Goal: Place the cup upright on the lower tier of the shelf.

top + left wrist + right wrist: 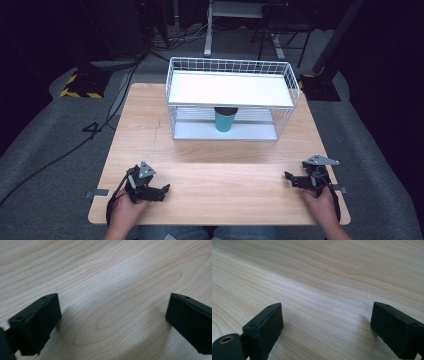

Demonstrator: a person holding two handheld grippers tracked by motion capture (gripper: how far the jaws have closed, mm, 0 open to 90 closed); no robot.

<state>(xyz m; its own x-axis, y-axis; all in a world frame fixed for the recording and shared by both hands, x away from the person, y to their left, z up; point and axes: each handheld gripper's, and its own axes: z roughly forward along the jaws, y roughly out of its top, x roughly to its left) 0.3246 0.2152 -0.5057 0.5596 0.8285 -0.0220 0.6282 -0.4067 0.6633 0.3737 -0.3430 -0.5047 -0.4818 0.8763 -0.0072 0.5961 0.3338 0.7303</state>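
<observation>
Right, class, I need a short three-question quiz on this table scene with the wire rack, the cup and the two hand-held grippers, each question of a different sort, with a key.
1. True or false: the teal cup stands on the top shelf of the wire rack.
2. Multiple choice: the left hand-held gripper is A) open over bare wood, B) shut on the cup, C) inside the rack.
3. Fill in: the right hand-held gripper rests near the table's ____ edge, jaws apart.

Key: 1 false, it is on the lower shelf; 2 A; 3 front (the person's side).
</observation>
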